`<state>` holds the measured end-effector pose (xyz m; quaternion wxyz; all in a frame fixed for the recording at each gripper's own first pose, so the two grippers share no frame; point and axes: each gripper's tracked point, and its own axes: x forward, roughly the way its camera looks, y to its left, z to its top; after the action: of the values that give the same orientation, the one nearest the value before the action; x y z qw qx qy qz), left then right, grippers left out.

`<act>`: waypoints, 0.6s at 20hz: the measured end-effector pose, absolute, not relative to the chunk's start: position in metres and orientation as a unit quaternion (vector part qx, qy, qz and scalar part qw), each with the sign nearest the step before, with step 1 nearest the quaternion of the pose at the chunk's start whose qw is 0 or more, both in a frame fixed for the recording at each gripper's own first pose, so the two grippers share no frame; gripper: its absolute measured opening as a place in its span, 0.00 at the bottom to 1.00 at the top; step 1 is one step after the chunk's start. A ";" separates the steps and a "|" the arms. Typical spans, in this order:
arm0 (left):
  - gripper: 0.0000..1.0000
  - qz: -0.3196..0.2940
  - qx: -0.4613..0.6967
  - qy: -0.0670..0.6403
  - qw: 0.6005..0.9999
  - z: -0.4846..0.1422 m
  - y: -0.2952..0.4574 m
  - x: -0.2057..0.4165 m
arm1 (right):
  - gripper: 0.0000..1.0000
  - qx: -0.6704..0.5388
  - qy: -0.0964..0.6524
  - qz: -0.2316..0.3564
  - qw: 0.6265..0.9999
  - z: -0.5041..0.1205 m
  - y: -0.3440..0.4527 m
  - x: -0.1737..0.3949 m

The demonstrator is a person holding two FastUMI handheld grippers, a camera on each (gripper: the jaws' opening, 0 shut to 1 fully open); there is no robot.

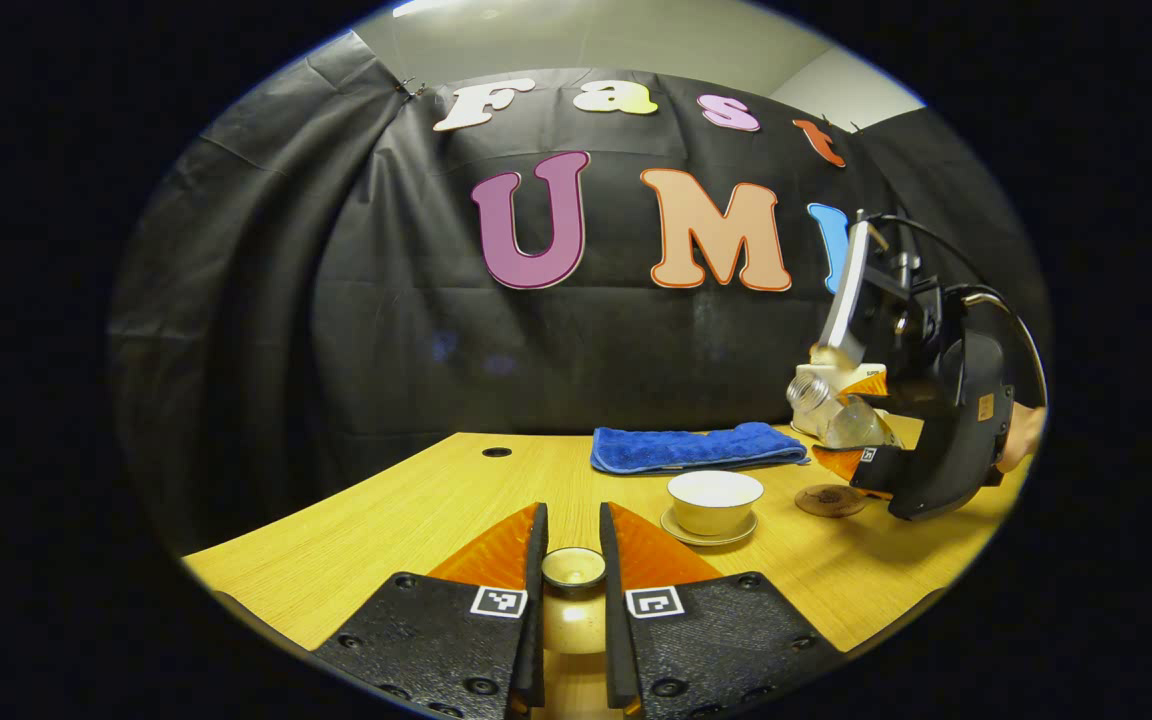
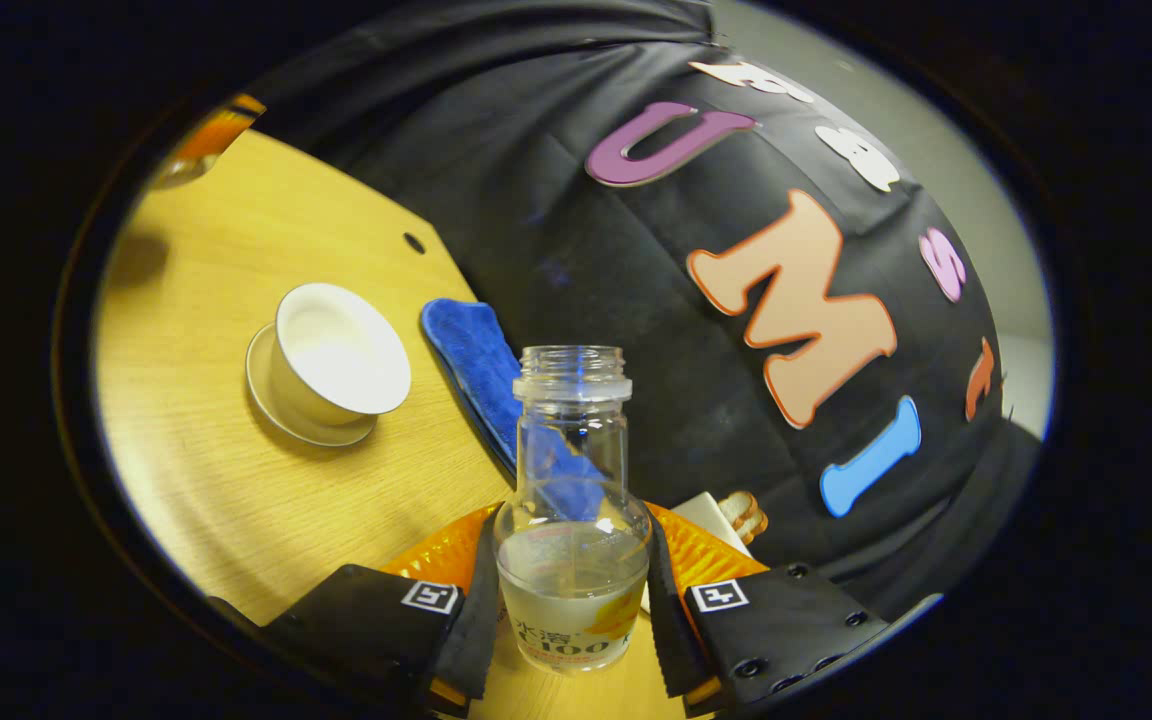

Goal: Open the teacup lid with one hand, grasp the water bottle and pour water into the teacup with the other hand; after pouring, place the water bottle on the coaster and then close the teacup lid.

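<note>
My left gripper [image 1: 573, 522] is shut on the cream teacup lid [image 1: 574, 570], gripping its knob and holding it low over the near table. The open white teacup [image 1: 715, 500] stands on its saucer [image 1: 708, 535] to the right of centre. In the left gripper view, my right gripper [image 1: 861, 422] hovers at the far right, above the round brown coaster [image 1: 829, 500], with the bottle [image 1: 836, 410] tilted. In the right gripper view, my right gripper [image 2: 571, 535] is shut on the clear uncapped water bottle [image 2: 571, 500], partly filled. The teacup [image 2: 336, 350] lies ahead to its left.
A folded blue towel [image 1: 696, 447] lies behind the cup near the black cloth wall, also seen as the towel [image 2: 476, 360] behind the bottle. A white box [image 1: 831, 385] stands at the back right. The wooden table [image 1: 416, 510] has a cable hole [image 1: 496, 452].
</note>
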<state>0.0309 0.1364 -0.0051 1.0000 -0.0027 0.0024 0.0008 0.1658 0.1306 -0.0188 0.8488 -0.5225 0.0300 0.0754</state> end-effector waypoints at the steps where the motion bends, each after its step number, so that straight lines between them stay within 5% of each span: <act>1: 0.21 0.001 -0.002 0.002 1.000 -0.006 0.137 0.031 | 0.69 -0.544 0.032 0.082 0.834 -0.023 0.136 0.167; 12: 0.22 0.006 0.001 0.003 1.000 -0.002 0.146 0.032 | 0.69 -0.719 0.015 0.098 0.688 -0.041 0.155 0.173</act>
<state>0.0316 0.1459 -0.0021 1.0000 0.0007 0.0034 0.0064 0.1728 0.1551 -0.0409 0.6882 -0.7186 0.0149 0.0982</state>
